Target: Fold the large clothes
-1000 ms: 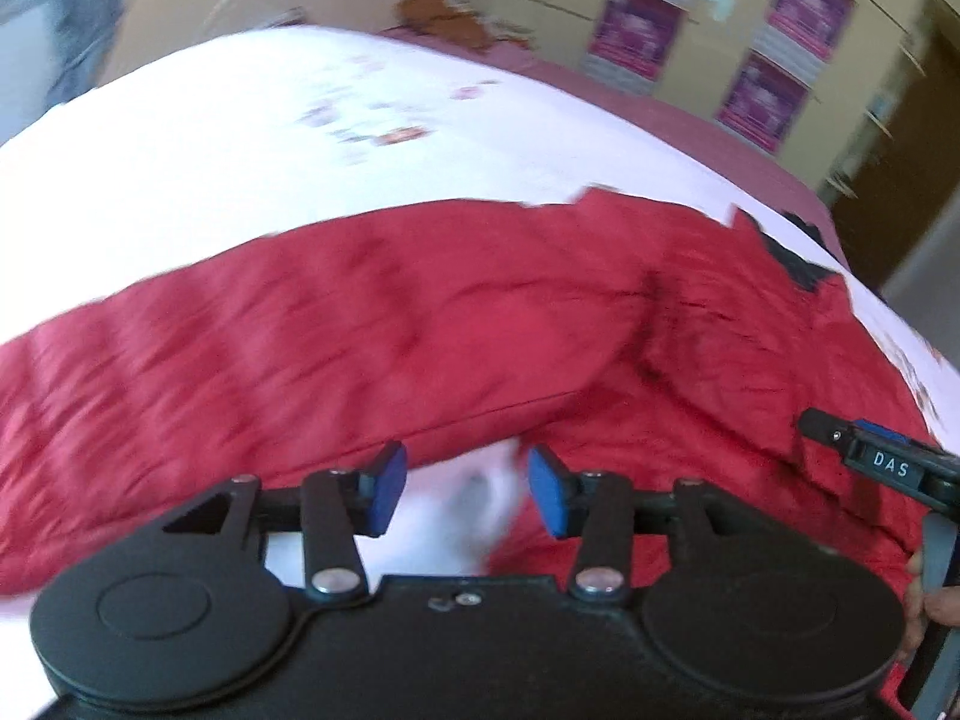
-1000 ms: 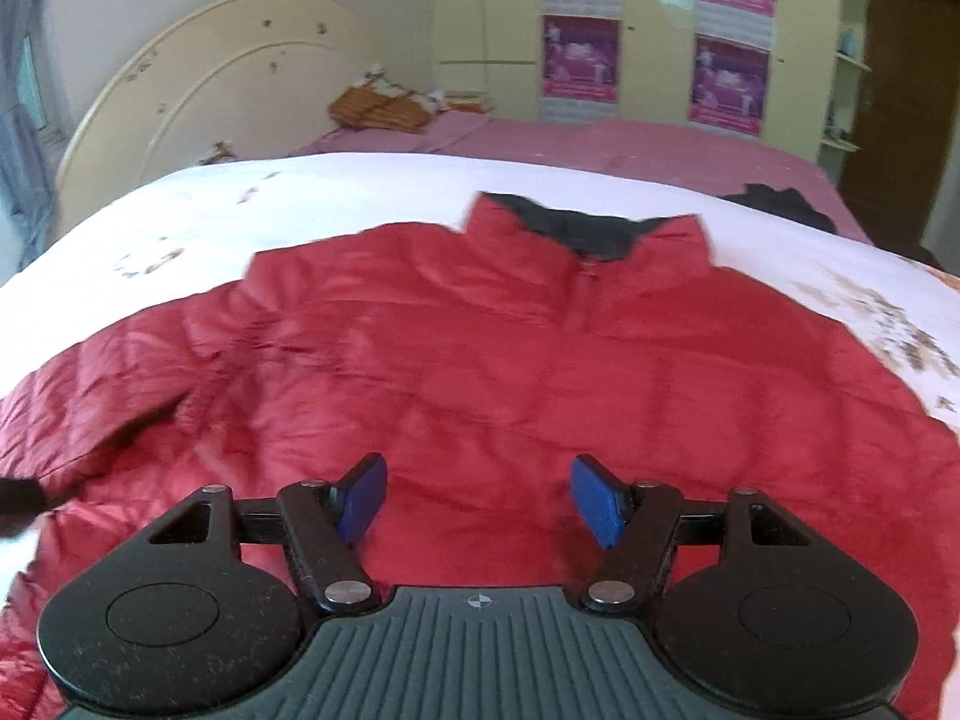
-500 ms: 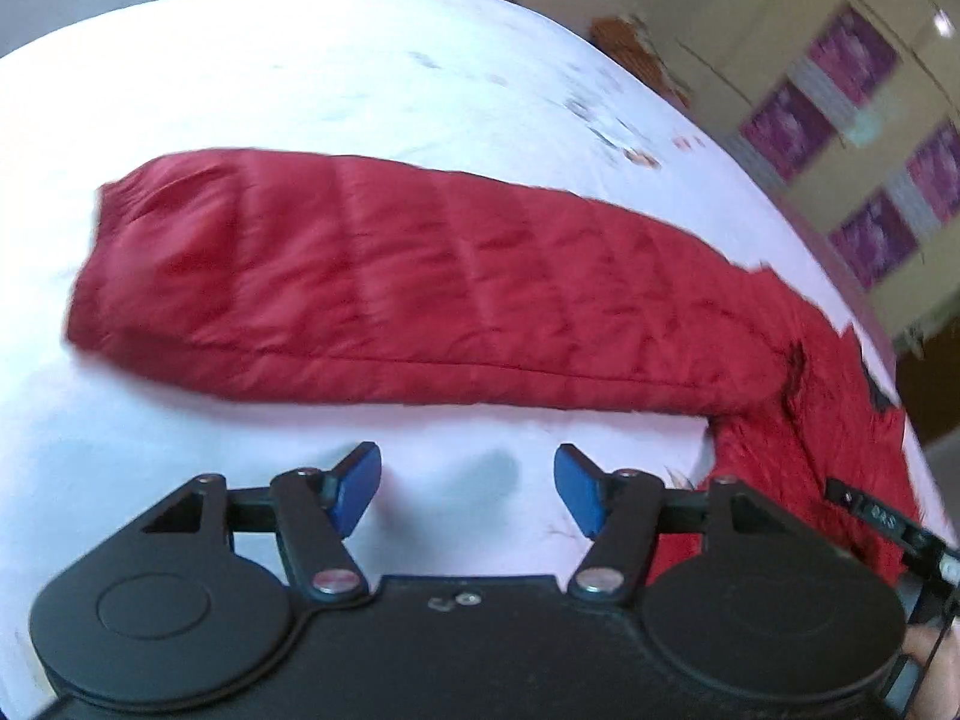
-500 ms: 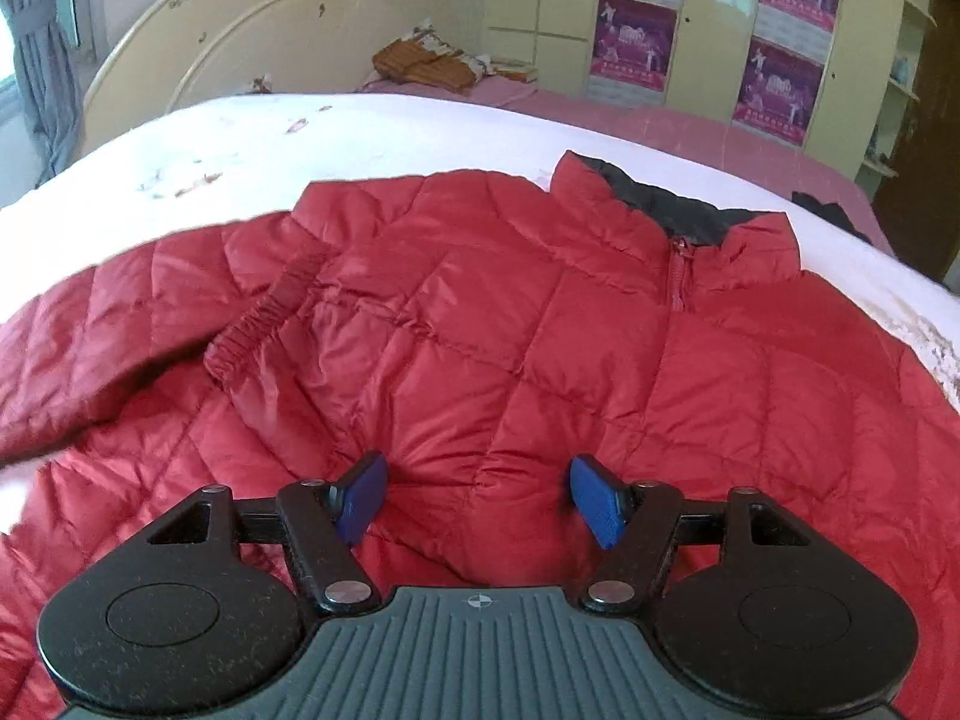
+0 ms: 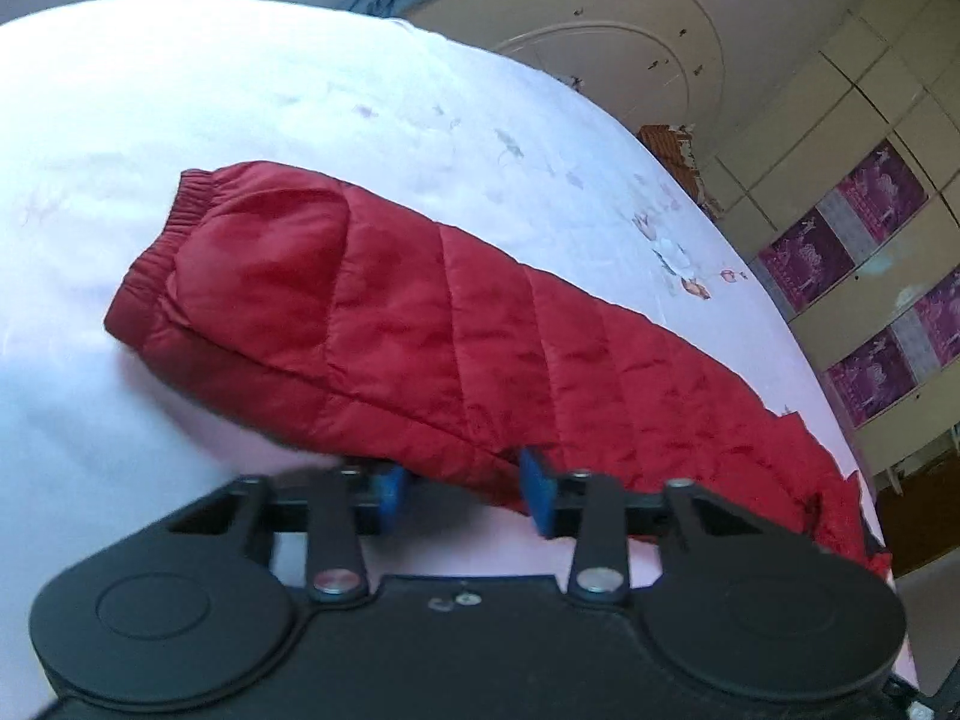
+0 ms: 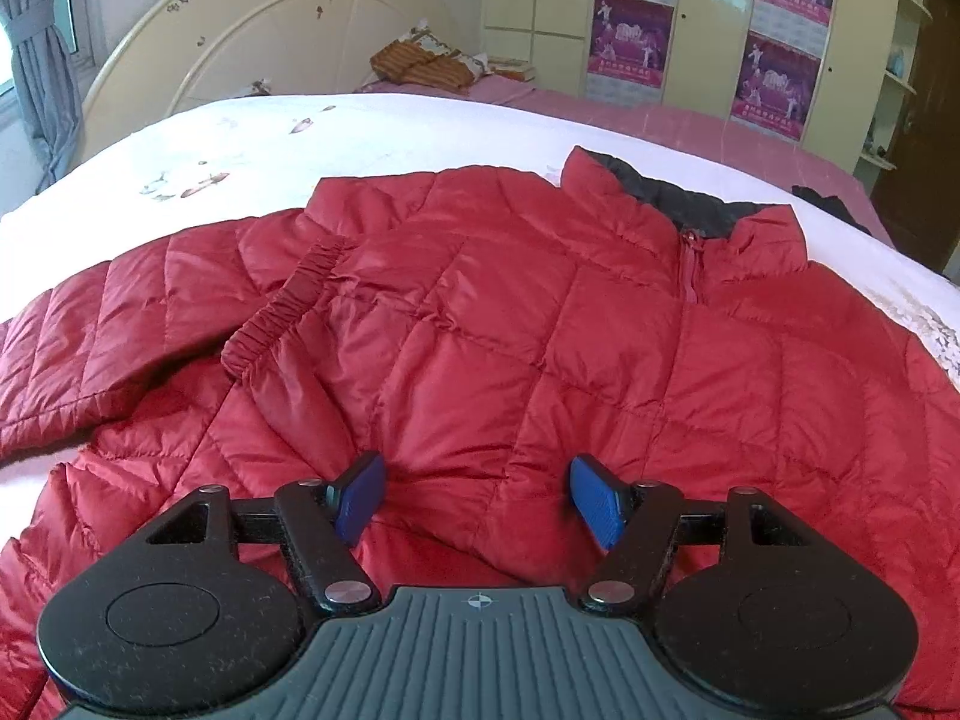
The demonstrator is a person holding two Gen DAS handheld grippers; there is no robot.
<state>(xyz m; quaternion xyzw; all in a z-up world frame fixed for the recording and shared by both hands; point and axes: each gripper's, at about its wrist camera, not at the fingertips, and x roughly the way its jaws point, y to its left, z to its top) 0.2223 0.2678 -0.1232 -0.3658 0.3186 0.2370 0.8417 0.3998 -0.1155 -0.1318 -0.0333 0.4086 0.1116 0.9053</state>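
Red puffer jacket (image 6: 540, 324) spread front-up across the white bed sheet (image 5: 240, 108), collar at the far end from the right gripper (image 6: 477, 501), zip running straight away from it

Left sleeve (image 5: 456, 330) stretched out flat on the sheet, right in front of the left gripper (image 5: 462, 483). Long axis crossing the view from the elastic cuff (image 5: 162, 240) up at far left down to the shoulder at lower right, so basically lying sideways to the tongs, not pointing along them

Left tongs closing right now on the near seam edge of that sleeve, roughly mid-length. Red fabric sitting between the blue pads (image 5: 534, 498), can't quite call it pinched yet, still a visible gap and a bit of motion blur there

Right tongs hanging wide open over the lower front of the jacket body, nothing between the pads, just hovering above the quilting. Another elastic cuff (image 6: 282, 306) folded in over the chest, ahead and left of the right tongs

Key bit for the next move, as a guess: sleeve lies crosswise and closest to the left hand, so probably a left-hand job, lifting that edge and swinging the sleeve across toward the body. Gripping mid-sleeve likely means the cuff end droops and trails, so worth watching
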